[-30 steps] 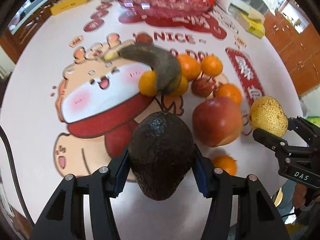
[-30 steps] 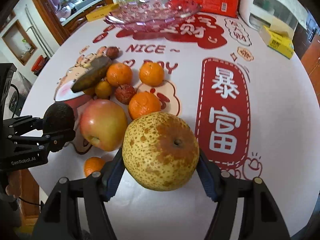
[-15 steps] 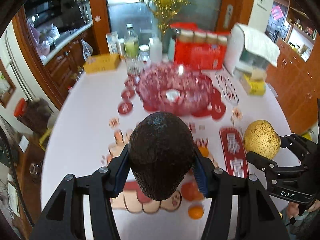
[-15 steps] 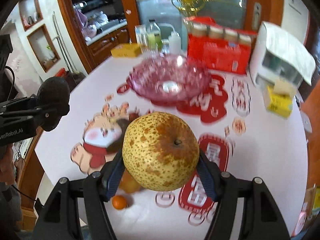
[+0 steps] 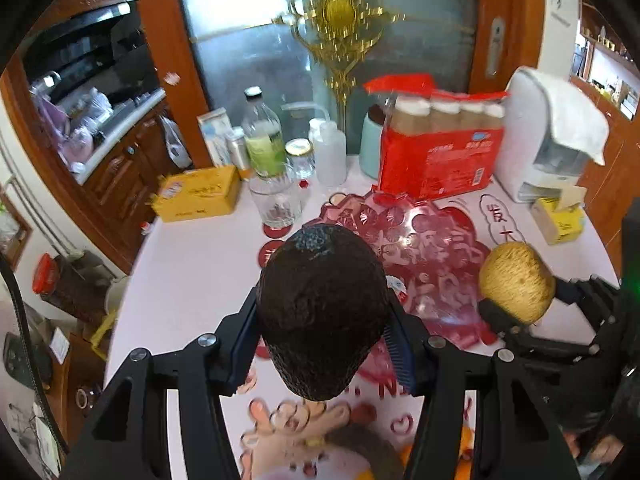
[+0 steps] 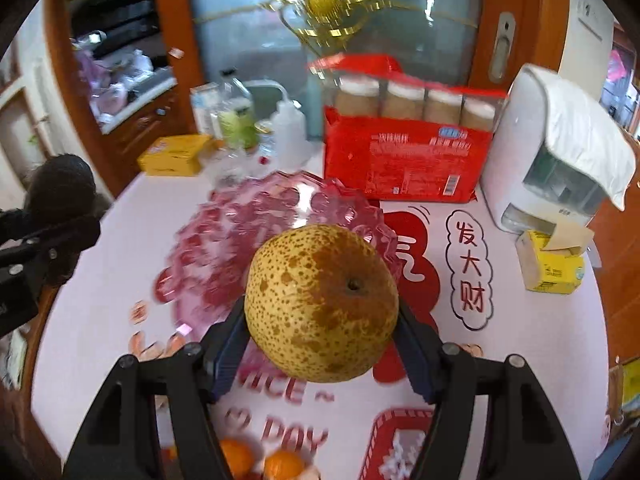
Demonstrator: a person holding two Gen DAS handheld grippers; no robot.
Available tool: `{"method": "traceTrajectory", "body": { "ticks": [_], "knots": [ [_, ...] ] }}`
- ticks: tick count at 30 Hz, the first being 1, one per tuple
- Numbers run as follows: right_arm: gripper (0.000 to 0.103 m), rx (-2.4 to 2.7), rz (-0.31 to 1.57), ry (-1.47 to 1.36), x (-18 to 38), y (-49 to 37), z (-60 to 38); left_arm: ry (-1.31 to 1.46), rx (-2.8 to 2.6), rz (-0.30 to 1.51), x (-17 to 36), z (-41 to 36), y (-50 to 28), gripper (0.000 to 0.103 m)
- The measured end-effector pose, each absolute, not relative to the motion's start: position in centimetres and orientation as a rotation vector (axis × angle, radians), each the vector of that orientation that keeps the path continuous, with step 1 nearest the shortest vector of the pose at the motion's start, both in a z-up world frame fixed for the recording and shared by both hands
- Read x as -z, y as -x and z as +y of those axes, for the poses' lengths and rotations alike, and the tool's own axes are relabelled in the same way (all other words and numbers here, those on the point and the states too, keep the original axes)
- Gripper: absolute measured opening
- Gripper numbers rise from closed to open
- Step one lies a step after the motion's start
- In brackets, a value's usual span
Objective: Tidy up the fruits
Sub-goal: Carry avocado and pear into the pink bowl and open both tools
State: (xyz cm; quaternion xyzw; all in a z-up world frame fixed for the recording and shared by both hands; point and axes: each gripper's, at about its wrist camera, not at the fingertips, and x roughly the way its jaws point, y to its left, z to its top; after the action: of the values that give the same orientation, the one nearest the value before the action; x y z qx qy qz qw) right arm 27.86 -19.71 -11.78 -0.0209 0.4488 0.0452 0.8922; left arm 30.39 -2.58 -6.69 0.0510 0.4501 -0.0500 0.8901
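My left gripper (image 5: pixel 324 340) is shut on a dark avocado (image 5: pixel 322 312) and holds it in the air above the table, just short of the pink glass fruit bowl (image 5: pixel 432 248). My right gripper (image 6: pixel 320 336) is shut on a speckled yellow pear (image 6: pixel 320 304), also in the air, with the bowl (image 6: pixel 260 216) right behind it. The pear shows in the left wrist view (image 5: pixel 516 282) beside the bowl's right rim. The avocado shows at the left of the right wrist view (image 6: pixel 60 188). Oranges (image 6: pixel 236 454) lie on the table below.
A red snack pack (image 5: pixel 440 160), bottles and a glass (image 5: pixel 276 200), a yellow box (image 5: pixel 200 198), a white appliance (image 6: pixel 556 160) and a yellow tissue box (image 6: pixel 554 266) stand behind and beside the bowl. More fruit lies at the near edge (image 5: pixel 360 456).
Both grippers have lifted their fruit off the table and moved forward toward the pink bowl. The bowl is much nearer now, and the fruit pile has dropped to the bottom of both views.
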Motion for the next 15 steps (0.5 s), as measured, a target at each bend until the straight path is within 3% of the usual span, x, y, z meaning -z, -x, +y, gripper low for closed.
{"method": "traceTrajectory", "body": {
  "ticks": [8, 15],
  "knots": [
    [0.069, -0.064, 1.053, 0.044, 20.1, -33.5, -17.7, -0.071, 0.179, 1.064, 16.0, -3.8, -36.5, 0.055],
    [0.069, -0.076, 1.127, 0.093, 23.7, -34.6, -16.3, -0.089, 0.224, 1.143, 21.6, -5.5, -38.1, 0.056]
  ]
}}
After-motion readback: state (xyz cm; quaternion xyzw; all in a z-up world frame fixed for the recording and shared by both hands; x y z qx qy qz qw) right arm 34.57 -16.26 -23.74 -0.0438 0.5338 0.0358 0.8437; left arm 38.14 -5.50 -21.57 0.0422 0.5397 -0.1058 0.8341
